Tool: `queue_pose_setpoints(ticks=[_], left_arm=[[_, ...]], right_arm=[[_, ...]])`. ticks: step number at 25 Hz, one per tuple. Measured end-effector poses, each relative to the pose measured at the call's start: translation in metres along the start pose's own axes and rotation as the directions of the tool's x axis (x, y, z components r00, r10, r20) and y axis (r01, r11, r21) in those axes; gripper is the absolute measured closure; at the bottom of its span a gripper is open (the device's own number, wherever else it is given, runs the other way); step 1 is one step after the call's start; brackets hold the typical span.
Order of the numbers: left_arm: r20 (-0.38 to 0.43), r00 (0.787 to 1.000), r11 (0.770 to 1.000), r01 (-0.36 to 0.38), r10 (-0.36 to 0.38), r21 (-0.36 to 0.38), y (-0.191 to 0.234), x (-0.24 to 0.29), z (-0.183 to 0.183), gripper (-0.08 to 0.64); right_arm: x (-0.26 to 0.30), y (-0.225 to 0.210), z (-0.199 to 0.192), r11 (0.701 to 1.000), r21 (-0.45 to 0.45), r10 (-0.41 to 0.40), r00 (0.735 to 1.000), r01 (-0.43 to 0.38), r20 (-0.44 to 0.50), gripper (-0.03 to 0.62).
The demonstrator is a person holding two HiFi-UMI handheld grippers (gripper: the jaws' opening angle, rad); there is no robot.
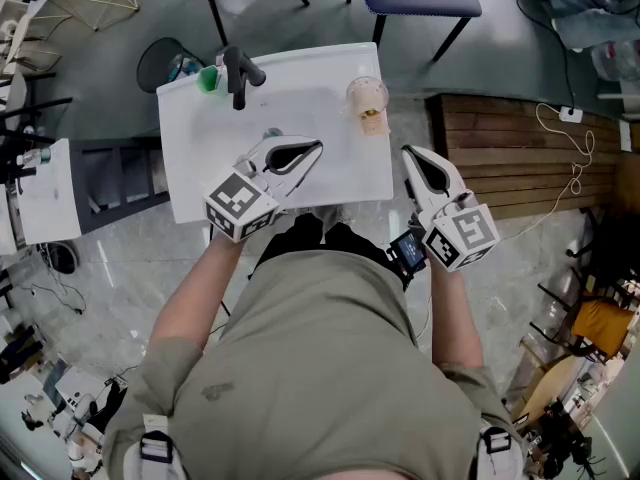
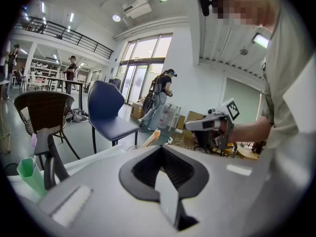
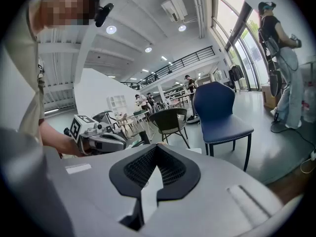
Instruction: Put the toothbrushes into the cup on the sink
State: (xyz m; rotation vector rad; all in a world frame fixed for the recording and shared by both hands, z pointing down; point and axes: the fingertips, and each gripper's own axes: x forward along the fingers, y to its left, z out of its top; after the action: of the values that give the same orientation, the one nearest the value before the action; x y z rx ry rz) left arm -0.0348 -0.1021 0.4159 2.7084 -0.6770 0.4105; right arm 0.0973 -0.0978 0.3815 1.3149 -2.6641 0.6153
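Both grippers are shut tight and hold nothing.
The left gripper [image 1: 308,154] and right gripper [image 1: 416,160] wait by the sink [image 1: 190,158]. A toothbrush [image 2: 150,138] seems to stand in the cup [image 1: 367,98]. It looks light, thin, stiff and slippery, so pinch mid-handle.

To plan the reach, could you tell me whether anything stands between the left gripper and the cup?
Nothing visible does: only bare sink top lies between the left gripper and the cup; the faucet stands off to the left.

No readable text, label, brand, number or sign in any view.
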Motion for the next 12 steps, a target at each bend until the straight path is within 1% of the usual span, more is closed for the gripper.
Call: queue_pose_setpoints(ticks=[12], left_arm=[[0.000, 1.000, 1.000, 0.004, -0.004, 0.003, -0.0009, 0.0020, 0.0030, 0.554]], right_arm=[[-0.0011, -0.0043, -0.0054, 1.000, 0.001, -0.004, 1.000, 0.004, -0.005, 0.581]])
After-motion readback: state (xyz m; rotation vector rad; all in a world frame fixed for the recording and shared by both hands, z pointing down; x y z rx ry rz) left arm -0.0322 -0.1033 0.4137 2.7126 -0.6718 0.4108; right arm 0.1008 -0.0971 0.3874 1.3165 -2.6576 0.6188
